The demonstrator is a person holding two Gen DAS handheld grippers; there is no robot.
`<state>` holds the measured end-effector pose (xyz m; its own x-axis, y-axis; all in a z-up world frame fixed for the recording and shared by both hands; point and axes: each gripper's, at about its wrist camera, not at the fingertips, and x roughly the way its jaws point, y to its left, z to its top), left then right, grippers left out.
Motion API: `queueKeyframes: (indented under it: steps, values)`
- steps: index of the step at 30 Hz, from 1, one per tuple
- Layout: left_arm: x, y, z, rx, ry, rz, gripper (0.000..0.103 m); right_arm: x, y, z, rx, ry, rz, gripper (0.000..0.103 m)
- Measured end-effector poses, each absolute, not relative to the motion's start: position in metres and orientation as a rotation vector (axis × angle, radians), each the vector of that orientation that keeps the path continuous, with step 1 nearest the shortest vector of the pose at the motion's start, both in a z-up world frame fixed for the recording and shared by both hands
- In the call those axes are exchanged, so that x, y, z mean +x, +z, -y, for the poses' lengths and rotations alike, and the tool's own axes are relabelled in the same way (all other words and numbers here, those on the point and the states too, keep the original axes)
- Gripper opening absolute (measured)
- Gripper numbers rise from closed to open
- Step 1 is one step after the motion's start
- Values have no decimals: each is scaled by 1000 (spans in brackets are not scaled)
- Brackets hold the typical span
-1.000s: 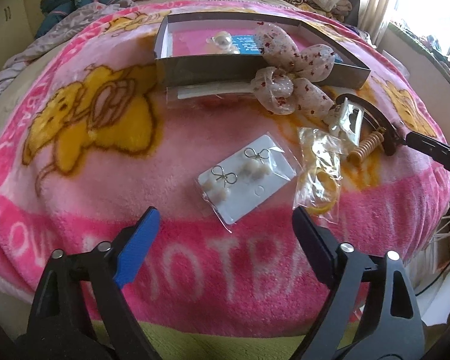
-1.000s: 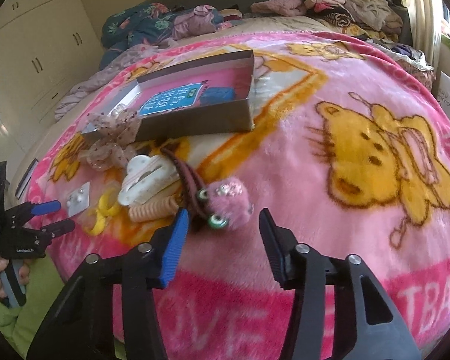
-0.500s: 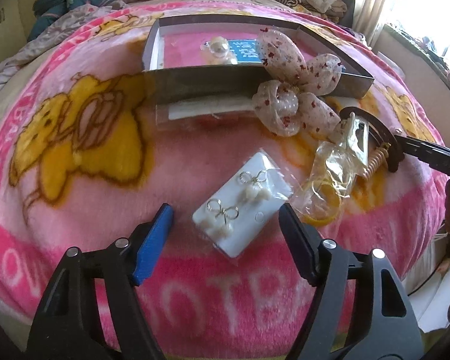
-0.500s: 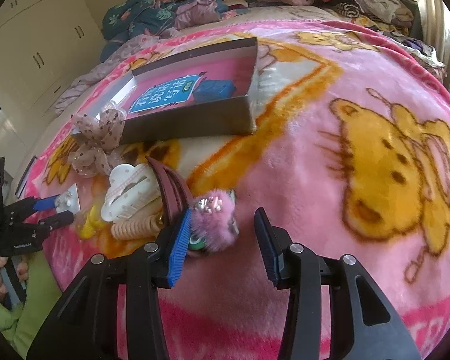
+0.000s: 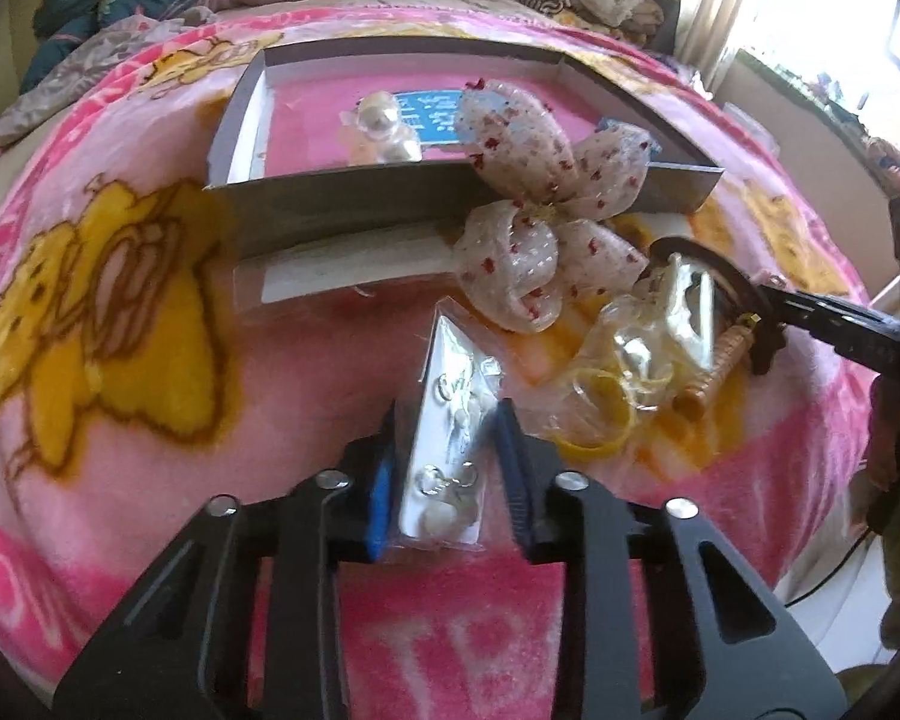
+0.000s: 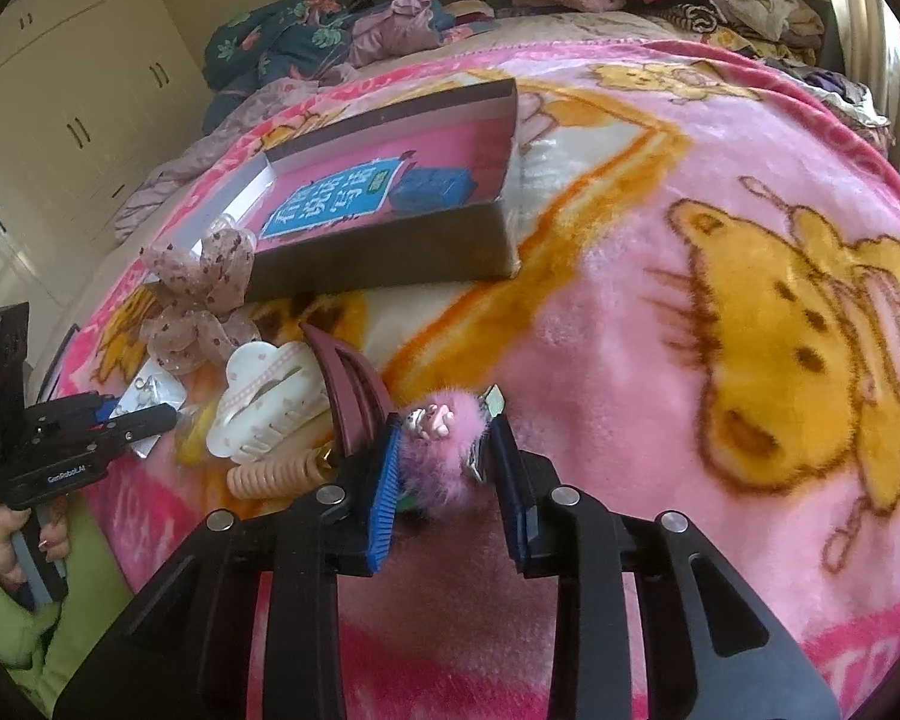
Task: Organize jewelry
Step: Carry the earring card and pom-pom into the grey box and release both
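Our left gripper (image 5: 447, 438) jaws just closed, clamping the earring card (image 5: 450, 414) on edge. Our right gripper (image 6: 444, 450) jaws just closed, pinching the pink fluffy clip (image 6: 444, 456) over the blanket (image 6: 630, 324).

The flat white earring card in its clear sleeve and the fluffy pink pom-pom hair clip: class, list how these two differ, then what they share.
1. The flat white earring card is thin, stiff and sleeved in clear plastic; the fluffy pink pom-pom hair clip is round, furry and bare.
2. The card is gripped in the left tongs, the clip in the right tongs.
3. The card is tilted up on edge; the clip sits low against the pink blanket.

Shared: both are pinched between closed tongs, outside the cardboard box.
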<state>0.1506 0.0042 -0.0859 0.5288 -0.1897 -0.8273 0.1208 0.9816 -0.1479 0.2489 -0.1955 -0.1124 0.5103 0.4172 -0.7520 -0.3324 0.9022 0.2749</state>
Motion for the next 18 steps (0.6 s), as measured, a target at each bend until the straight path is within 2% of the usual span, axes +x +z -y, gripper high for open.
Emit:
queueKeyframes:
  steps: [2, 18]
  values:
    - [149, -84, -5, -91, -202, -984, 13, 248, -107, 199, 98, 439, -920, 28]
    - [132, -46, -36, -186, -195, -885, 12, 236, -62, 179, 75, 479, -833, 28]
